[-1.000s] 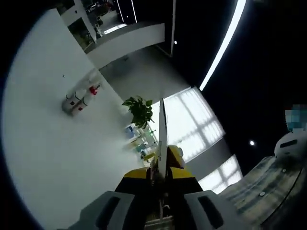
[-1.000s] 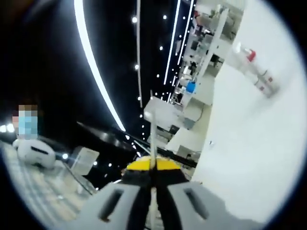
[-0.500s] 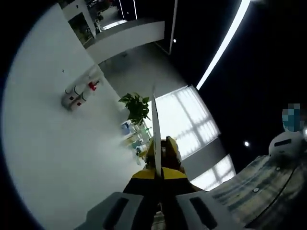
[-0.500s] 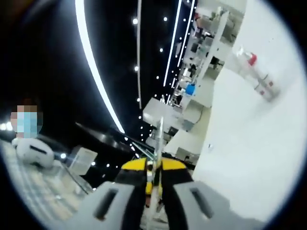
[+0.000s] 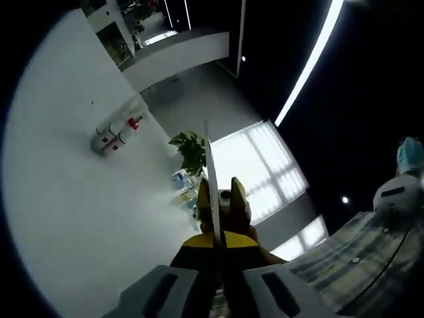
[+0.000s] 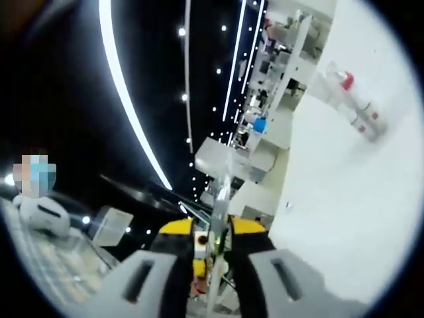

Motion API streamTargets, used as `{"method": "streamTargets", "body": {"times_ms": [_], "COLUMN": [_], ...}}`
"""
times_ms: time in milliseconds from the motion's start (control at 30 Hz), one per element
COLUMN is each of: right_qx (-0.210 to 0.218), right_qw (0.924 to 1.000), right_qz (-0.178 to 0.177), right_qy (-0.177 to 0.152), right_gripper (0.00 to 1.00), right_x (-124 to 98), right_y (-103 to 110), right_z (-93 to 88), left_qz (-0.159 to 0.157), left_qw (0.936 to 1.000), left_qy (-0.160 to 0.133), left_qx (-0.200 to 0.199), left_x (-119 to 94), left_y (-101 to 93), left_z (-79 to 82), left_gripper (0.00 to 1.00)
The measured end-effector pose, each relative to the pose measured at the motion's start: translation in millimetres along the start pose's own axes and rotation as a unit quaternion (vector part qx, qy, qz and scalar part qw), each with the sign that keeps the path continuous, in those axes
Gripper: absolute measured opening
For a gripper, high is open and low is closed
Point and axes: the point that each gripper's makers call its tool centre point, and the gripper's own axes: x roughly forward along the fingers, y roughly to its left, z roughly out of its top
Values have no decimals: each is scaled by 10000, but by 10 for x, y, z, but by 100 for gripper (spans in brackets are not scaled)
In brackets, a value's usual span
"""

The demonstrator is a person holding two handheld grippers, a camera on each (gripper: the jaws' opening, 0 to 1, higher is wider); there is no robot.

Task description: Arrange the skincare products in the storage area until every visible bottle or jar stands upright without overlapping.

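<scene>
White bench (image 5: 59,199) fills the side of both your views. Left gripper view adds a potted plant (image 5: 190,150). Bottles (image 5: 116,132) lie toppled, well apart from both fingers. Left gripper (image 5: 217,199) fingers slightly parted, holding nothing; right gripper (image 6: 213,228) fingers narrowly parted, holding nothing.
</scene>
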Motion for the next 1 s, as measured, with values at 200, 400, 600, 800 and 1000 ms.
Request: {"method": "streamTargets", "body": {"times_ms": [200, 400, 600, 800, 1000], "right_qx": [0, 16, 49, 58, -125], "right_qw": [9999, 9997, 9998, 9998, 9995], "right_qz": [3, 11, 21, -37, -201], "right_qy": [142, 250, 216, 163, 207], "right_gripper": [22, 22, 22, 24, 28], "right_x": [-6, -33, -90, -163, -212], "right_y": [4, 6, -2, -49, -90], "right_z": [-91, -187, -189, -209, -262], "left_qz": [23, 11, 58, 154, 240], "left_qw": [9999, 9998, 9996, 9992, 9983], "left_qy": [-148, -192, -260, -360, -506], "left_qx": [26, 94, 95, 116, 151], "left_x": [-16, 18, 23, -35, -103], "left_y": [-3, -36, -23, 20, 79], "left_z": [89, 130, 160, 238, 393], "left_gripper": [0, 0, 0, 0, 0]}}
